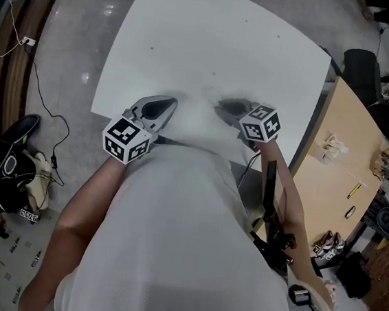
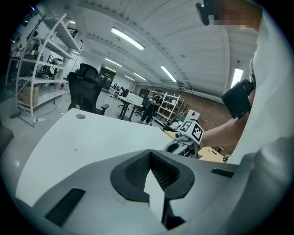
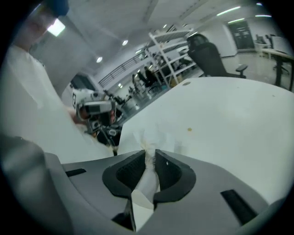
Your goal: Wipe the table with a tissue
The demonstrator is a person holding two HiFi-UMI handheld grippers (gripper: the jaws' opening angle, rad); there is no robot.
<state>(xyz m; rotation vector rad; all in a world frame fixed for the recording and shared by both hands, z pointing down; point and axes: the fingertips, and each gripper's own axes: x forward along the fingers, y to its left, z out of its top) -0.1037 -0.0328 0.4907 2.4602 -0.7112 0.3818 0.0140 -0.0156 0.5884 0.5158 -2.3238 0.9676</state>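
Status: right gripper (image 3: 149, 153) is clenched on the crumpled white paper tissue (image 3: 147, 137). The tissue is pinched between the black pads, with a tuft sticking out past the tips. Left gripper (image 2: 149, 156) has its jaws closed together with nothing between them, and it's idle.

Both are held at the near edge of the large white rectangular table (image 1: 213, 43), just in front of the person's white shirt: left one at near-left, right one at near-right, pointing toward the far side.

Step, as I read it: pick-up is done and the wipe itself has not started. The tuft looks to be over the near part of the tabletop. I can't tell whether it's actually touching.

Next move:
- Bring the right gripper down until the tissue presses flat on the surface, not just the tip.
- Sweep far and sideways. A small yellowish speck (image 3: 189, 130) sits farther out, to the right of the tuft in the right gripper view (obvious first target).
- Keep the grip firm, since only a thin twist is held and it could drag out under friction.
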